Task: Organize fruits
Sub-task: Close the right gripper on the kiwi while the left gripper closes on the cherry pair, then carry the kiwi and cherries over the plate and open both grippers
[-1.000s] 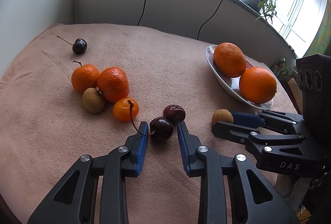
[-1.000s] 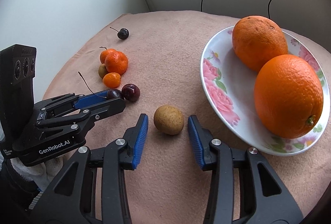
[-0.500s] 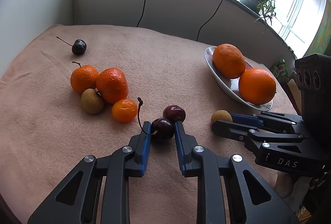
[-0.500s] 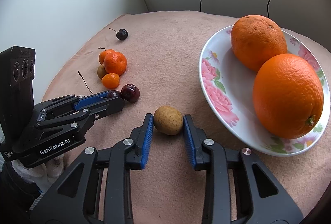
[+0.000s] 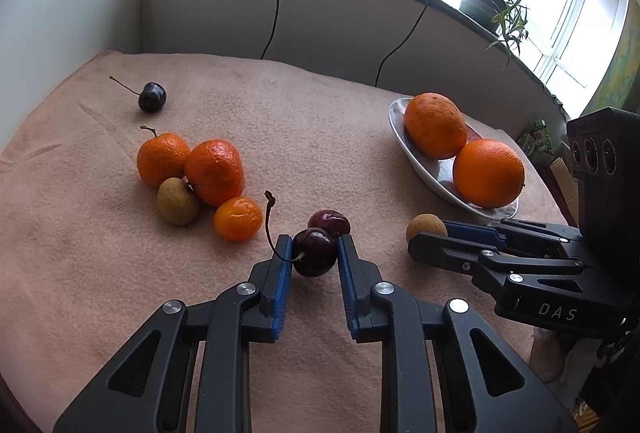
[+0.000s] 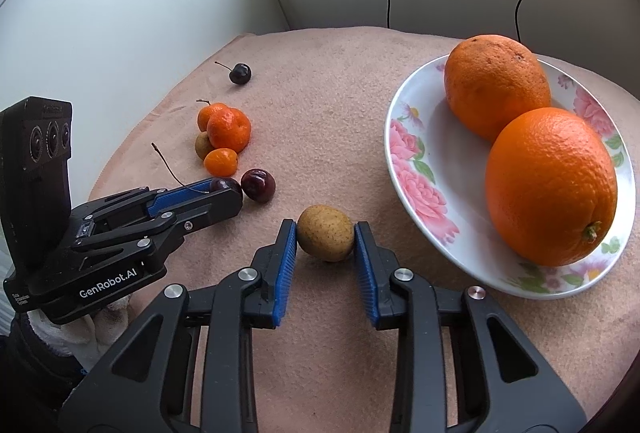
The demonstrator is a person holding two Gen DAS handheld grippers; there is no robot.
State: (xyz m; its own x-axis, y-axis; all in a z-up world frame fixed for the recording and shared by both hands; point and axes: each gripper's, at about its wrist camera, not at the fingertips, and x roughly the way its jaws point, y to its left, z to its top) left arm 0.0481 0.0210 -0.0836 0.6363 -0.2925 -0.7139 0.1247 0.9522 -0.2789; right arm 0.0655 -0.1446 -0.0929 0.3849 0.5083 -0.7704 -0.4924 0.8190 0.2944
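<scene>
The left gripper (image 5: 314, 253) has its blue fingers (image 5: 282, 265) pressed on a dark cherry (image 5: 315, 251), whose long stem curves up past the left finger. A second cherry (image 5: 329, 222) sits just behind it, touching. The right gripper (image 6: 325, 239) has just been closing, and its fingers (image 6: 286, 253) now clamp a small brown fruit (image 6: 325, 238) resting on the pink cloth (image 6: 320, 105) covering the tabletop, just left of the floral plate (image 6: 416, 177). The plate holds two oranges (image 6: 550, 187), touching each other. To the far left lies a cluster: two tangerines (image 5: 214, 171), another brown fruit (image 5: 177, 201) and a small kumquat (image 5: 237, 218), packed together. A lone cherry (image 5: 152, 96) with a stem lies farther back, well apart from the cluster.
</scene>
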